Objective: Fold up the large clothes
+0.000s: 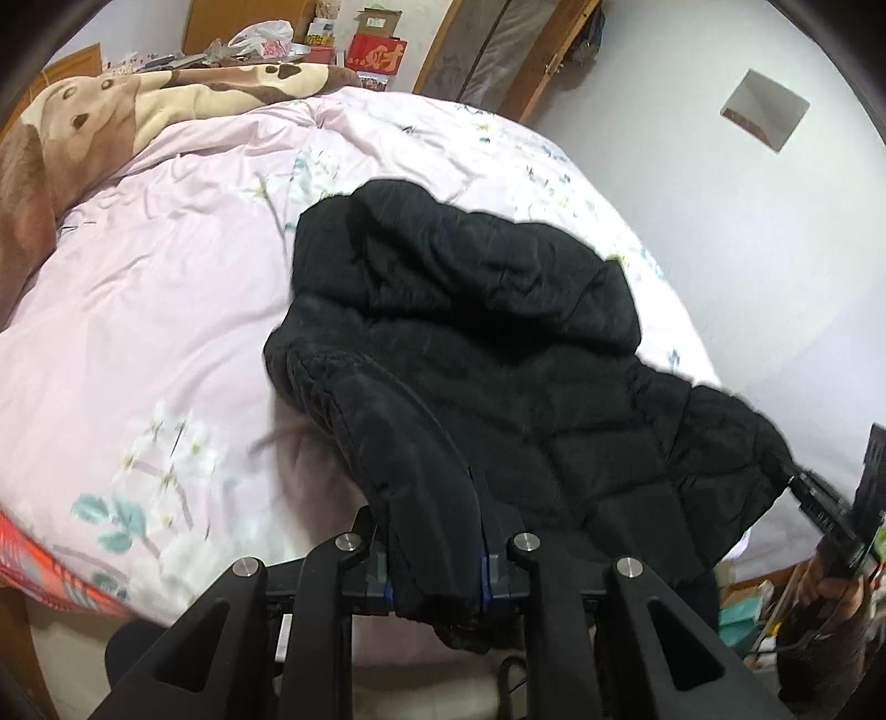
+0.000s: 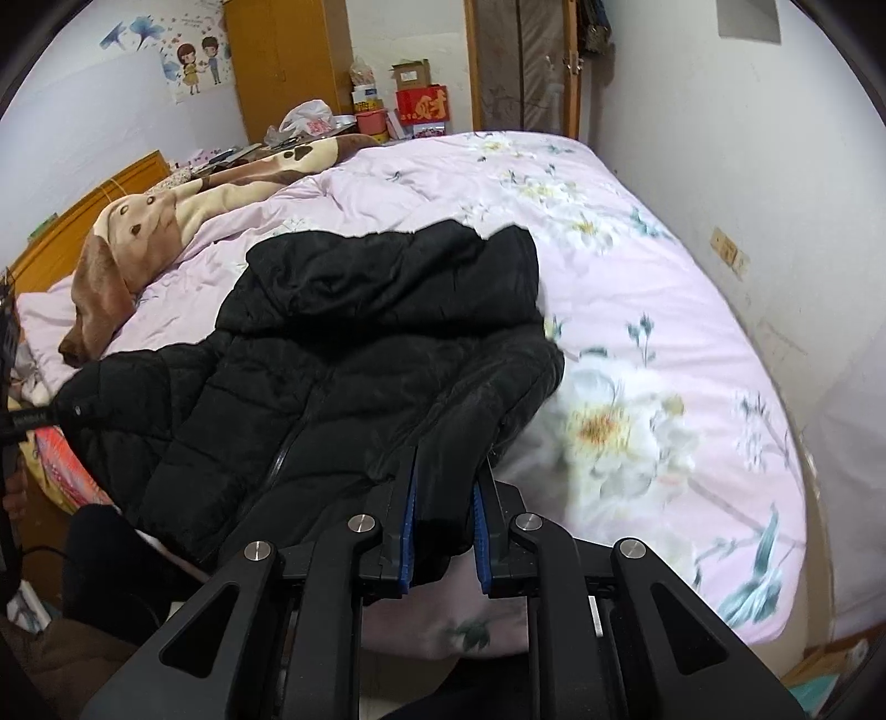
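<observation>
The left gripper is clamped on one bottom corner of the black puffer jacket, its blue pads pressing the padded hem between them. The right gripper pinches the other corner the same way. The jacket stretches forward from both sets of fingers, its hood end lying on the pink floral quilt, beyond the fingertips

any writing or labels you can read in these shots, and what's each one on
"财": one large gold character on the red box past the far end of the bed, also seen in the left wrist view.
Cardboard box above it: a white label, too small to read.
Small boxes beside it: print blurred.
Cartoon wall poster: no legible words.
</observation>
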Motion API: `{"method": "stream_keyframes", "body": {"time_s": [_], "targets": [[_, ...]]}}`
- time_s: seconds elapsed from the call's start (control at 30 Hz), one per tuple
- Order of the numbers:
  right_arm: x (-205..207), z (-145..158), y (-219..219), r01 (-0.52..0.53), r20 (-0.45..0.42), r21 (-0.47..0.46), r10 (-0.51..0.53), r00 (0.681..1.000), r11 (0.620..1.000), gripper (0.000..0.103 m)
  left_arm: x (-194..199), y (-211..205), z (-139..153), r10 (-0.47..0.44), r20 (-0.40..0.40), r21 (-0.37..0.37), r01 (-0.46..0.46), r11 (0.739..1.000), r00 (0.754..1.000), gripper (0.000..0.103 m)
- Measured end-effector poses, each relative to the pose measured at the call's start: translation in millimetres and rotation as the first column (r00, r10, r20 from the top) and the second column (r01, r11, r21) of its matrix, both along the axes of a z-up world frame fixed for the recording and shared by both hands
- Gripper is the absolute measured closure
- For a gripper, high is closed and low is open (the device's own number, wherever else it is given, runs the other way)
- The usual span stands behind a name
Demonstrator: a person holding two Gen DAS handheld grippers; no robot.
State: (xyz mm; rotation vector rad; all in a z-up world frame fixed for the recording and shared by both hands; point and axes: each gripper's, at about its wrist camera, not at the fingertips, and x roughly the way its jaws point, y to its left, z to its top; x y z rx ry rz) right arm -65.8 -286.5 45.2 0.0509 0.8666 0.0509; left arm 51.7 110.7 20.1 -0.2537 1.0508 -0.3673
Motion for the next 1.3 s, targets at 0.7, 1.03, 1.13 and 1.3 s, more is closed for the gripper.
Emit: {"method": "stream_keyframes", "body": {"time_s": [0.7,1.03,1.13,1.3], "targets": [[217.8,37.6,-16.4,0.062,-0.035,-0.088,-0.066,0.997,0.994,0.087,231.1,-6.6,26.3,0.205,-0.079,0.000,-0.206,0.979,0.976,0.083],[326.9,-4.7,-51.0,0.107,-0.187,-0.065,-0.117,0.975,0.992,0.087,331.0,-3.2,-29.9,0.272,-0.239,0.055,-0.266,0.962,0.932,0.081],[345.7,-20.1,-55.8,0.118,-0.220,-0.057,-0.127,0.967,0.991,0.086,346.3,-0.6,-49.6,0.262,-0.284,0.022,-0.266,0.964,0.923,0.078],[357.8,-17.5,-67.5,0.156,-0.173,-0.030,-0.159,0.972,0.987,0.070,351.9,13.8,-55.5,0.220,-0.277,-0.093,-0.254,0.963,0.935,0.063]]}}
